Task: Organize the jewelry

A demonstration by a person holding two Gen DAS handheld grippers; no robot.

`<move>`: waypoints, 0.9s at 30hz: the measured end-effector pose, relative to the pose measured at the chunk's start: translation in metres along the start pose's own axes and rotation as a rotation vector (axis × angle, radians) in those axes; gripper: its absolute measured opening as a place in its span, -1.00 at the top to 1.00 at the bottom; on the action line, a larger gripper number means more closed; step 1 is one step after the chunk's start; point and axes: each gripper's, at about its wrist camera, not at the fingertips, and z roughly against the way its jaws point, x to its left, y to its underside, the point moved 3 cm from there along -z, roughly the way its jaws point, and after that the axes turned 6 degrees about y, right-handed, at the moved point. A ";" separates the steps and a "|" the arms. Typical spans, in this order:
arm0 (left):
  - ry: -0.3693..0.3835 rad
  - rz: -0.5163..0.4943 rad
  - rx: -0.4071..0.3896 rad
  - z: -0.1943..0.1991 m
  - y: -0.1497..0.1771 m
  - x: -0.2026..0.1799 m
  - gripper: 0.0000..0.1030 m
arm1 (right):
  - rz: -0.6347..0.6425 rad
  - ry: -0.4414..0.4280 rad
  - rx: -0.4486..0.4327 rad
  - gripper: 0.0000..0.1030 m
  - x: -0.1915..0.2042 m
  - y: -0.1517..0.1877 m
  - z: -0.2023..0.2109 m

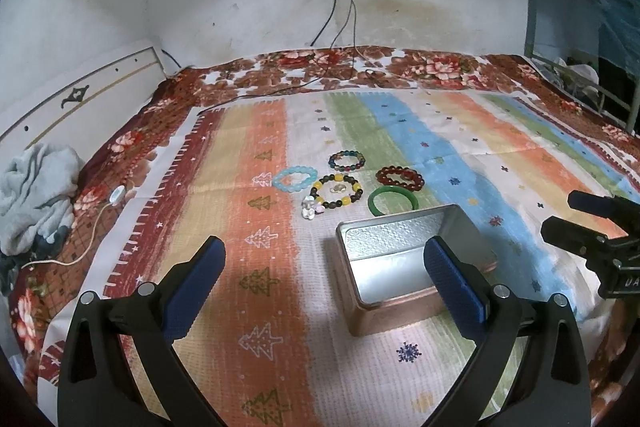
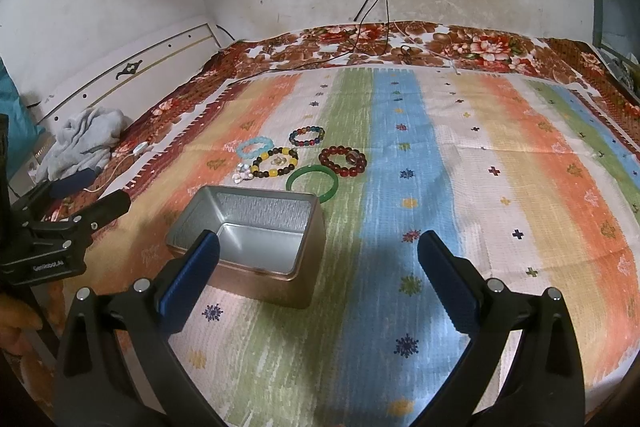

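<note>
- On the black body of the left gripper (image 2: 86,203), seen at the left edge of the right wrist view, we read white lettering: "GenRobot.AI".
- On the black body of the right gripper (image 1: 576,223), at the right edge of the left wrist view, we make out only "UA" before the picture's edge cuts the lettering off.
- We find no other readable text; the striped cloth (image 2: 400,147) on the bed carries only tree, star and cross motifs.

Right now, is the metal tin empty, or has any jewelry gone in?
Empty. The metal tin has no lid on and shows only its bare silver floor; the green bangle and the beaded bracelets lie outside on the striped cloth.
</note>
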 end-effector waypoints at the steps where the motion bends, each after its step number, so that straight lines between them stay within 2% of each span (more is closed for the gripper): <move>1: -0.007 0.007 -0.004 -0.001 -0.003 0.001 -0.89 | 0.000 0.000 0.000 -0.90 0.000 0.000 0.000; 7: -0.004 0.027 0.026 -0.010 -0.010 0.000 -0.89 | 0.012 -0.003 0.003 -0.90 0.002 -0.007 -0.005; 13: -0.022 -0.014 0.009 -0.016 -0.022 0.001 -0.89 | 0.031 0.003 0.003 -0.90 0.002 -0.020 -0.014; 19: -0.013 0.011 0.064 -0.030 -0.029 0.011 -0.89 | 0.029 -0.016 0.018 -0.90 0.000 -0.030 -0.024; 27: -0.021 -0.007 0.047 -0.044 -0.041 0.009 -0.89 | 0.031 0.001 0.015 -0.90 -0.002 -0.045 -0.038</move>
